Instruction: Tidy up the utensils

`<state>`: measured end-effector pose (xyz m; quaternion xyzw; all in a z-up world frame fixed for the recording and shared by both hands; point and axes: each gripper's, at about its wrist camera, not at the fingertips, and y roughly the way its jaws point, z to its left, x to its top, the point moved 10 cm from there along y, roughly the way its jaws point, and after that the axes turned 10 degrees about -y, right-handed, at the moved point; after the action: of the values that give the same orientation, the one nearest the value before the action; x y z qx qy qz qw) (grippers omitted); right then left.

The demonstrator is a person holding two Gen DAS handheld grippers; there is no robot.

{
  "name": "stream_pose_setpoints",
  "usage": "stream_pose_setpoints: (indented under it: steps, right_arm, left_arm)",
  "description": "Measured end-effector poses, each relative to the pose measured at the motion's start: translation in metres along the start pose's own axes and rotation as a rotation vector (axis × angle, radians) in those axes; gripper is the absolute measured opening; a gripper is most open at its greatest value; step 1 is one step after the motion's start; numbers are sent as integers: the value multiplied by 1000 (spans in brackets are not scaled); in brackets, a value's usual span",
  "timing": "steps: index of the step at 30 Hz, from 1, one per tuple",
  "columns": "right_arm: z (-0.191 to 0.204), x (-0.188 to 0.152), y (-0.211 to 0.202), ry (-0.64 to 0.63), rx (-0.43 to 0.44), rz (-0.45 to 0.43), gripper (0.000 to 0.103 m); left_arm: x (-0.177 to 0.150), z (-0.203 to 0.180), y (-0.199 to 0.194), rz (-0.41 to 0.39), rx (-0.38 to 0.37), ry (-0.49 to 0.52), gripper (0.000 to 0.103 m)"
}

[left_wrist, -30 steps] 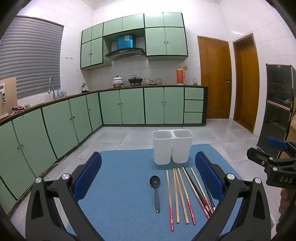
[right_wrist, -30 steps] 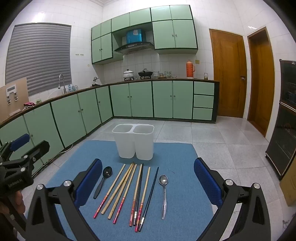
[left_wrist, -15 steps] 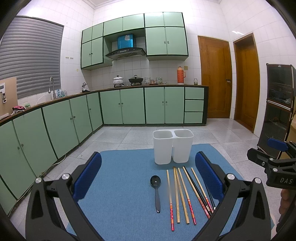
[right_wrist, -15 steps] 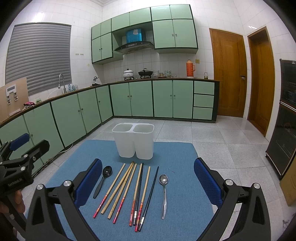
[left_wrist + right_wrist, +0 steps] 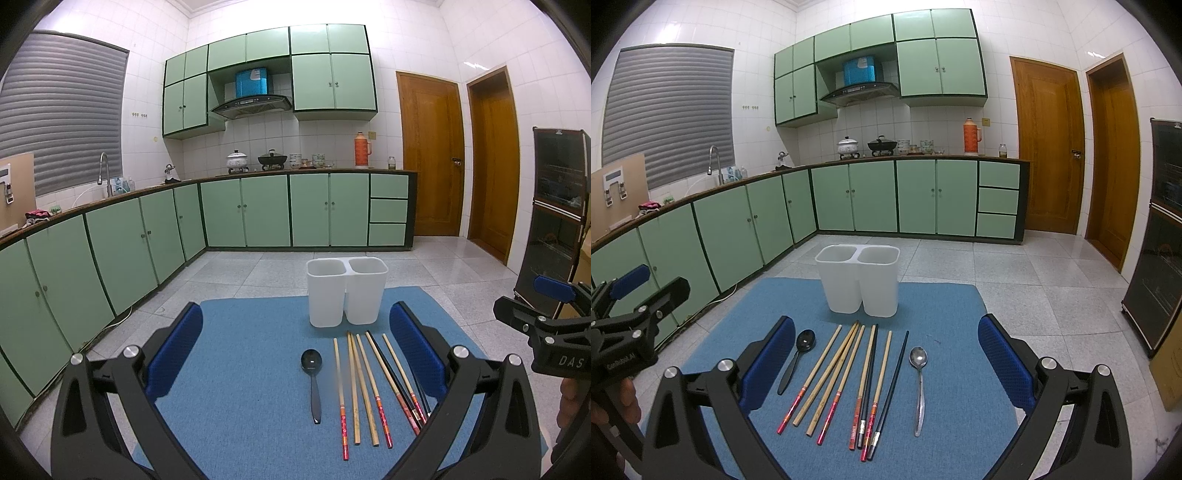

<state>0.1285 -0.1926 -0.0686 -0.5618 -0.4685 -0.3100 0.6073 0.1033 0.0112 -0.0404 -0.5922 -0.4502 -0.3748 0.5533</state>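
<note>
On a blue mat (image 5: 236, 369) (image 5: 945, 435) stands a white two-compartment holder (image 5: 346, 292) (image 5: 858, 281), both cups empty. In front of it lie a black spoon (image 5: 313, 380) (image 5: 798, 354), several wooden and black chopsticks (image 5: 365, 384) (image 5: 849, 380) side by side, and a metal spoon (image 5: 919, 384). My left gripper (image 5: 295, 347) hovers open above the mat, left of the utensils' middle. My right gripper (image 5: 886, 358) is open too, over the chopsticks. Each gripper shows at the edge of the other's view, held by a hand.
The mat lies on a grey tiled floor (image 5: 1034, 280). Green base cabinets (image 5: 258, 210) run along the left and back walls. Two wooden doors (image 5: 432, 162) stand at the right, with a dark glass-fronted cabinet (image 5: 1160, 266) near the right edge.
</note>
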Motion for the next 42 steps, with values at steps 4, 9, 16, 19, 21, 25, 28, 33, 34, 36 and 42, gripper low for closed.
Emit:
stream_pose_setpoints:
  steps: [4,9,16,19,21,25,28,33,34,36,42]
  right_arm:
    - [0,0,0,0,0,0,97]
    - [0,0,0,0,0,2,97]
    - [0,0,0,-1,0,1,97]
    - [0,0,0,0,0,2,97]
    - [0,0,1,-1,0,2,97]
    - [0,0,1,0,0,2,97]
    - [0,0,1,-1,0,2,97]
    - [1,-1,1,0,0,3,97]
    - [1,-1,1,-1,0,3,97]
    - [1,-1,1,-1,0,3,97]
    - [1,-1,2,-1,0,5,97]
  left_arm:
    - [2,-3,-5,0,-1,1,98]
    - [2,0,-1,-1,0,1,98]
    - [3,-1,-4,-1,0,0,98]
    - [3,-1,-4,0,0,0,98]
    - [3,-2,-4,-1,0,0,98]
    - [3,-2,-5,0,-1,1,98]
    - [3,-2,-5,-1,-1,0,98]
    - [3,-1,-4,0,-1,1,98]
    - [3,-1,-4,-1,-1,0,98]
    - [2,-1,-4,-1,-1,1,98]
    - [2,-1,-4,-2,0,-1,98]
